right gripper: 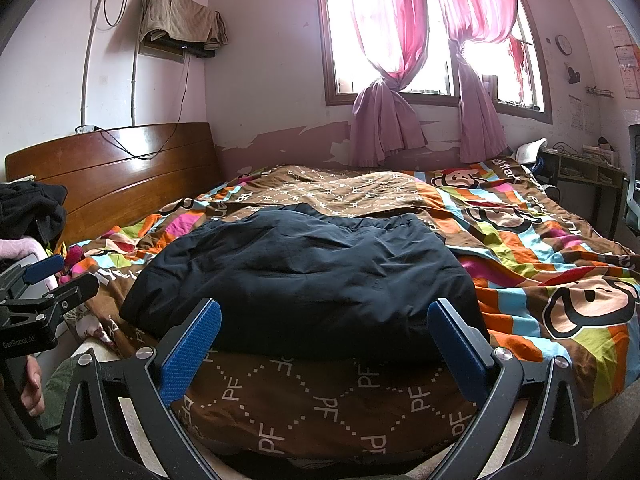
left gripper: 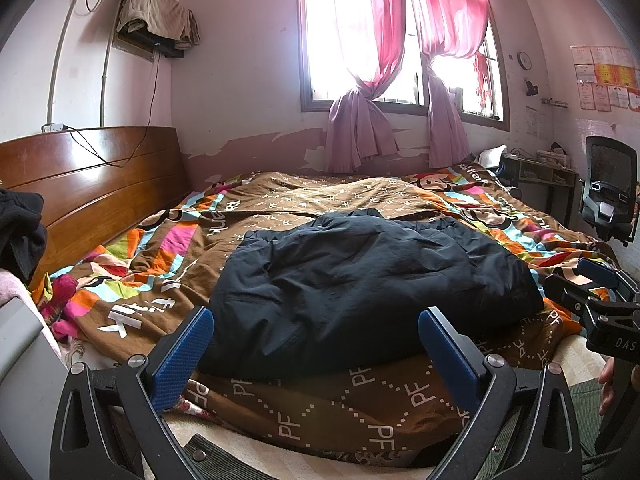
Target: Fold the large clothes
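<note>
A dark navy padded jacket (left gripper: 360, 280) lies folded into a thick bundle on the bed, near its front edge; the right wrist view shows the jacket (right gripper: 312, 280) from slightly further right. My left gripper (left gripper: 316, 328) is open just in front of the bundle's near edge, nothing between its blue pads. My right gripper (right gripper: 324, 320) is also open, facing the same near edge, empty. Each gripper appears in the other's view: the right gripper (left gripper: 588, 284) at the right edge, the left gripper (right gripper: 52, 276) at the left edge.
The bed is covered by a brown, brightly patterned quilt (left gripper: 168, 248). A wooden headboard (left gripper: 92, 184) stands at the left with dark clothes (left gripper: 20, 232) piled beside it. A black office chair (left gripper: 608, 192) and a low desk (right gripper: 588, 172) are at the right. Pink curtains (right gripper: 400, 40) hang behind.
</note>
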Tool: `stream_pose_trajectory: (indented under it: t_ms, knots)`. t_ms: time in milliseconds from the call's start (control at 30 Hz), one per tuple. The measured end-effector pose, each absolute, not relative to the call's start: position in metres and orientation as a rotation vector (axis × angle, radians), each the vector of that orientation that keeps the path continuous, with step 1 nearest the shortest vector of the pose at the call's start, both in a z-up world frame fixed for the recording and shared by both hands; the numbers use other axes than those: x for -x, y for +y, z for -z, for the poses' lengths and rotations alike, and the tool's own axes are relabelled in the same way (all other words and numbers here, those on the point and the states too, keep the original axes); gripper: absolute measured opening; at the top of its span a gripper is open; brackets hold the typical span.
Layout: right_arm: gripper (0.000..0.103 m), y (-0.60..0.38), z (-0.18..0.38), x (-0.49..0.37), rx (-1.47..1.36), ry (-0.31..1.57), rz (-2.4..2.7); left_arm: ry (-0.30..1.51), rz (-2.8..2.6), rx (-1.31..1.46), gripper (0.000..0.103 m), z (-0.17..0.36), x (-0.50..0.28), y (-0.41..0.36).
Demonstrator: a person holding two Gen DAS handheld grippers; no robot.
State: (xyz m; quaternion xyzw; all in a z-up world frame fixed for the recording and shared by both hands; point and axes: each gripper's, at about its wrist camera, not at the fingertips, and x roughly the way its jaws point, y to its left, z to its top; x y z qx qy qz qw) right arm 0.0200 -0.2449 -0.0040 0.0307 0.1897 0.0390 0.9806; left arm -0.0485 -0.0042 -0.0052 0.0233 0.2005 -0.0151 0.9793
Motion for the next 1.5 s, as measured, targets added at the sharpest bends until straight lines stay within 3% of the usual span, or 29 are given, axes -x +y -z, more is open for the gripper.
stream_pose_trajectory:
  t_ms: [1500]
  knots:
    - [0.102,-0.2445,0.0048,-0.0201,-0.062,0.382,-0.079,0.423,-0.01,-0.066,0.103,0.005,0.0441,0.0004]
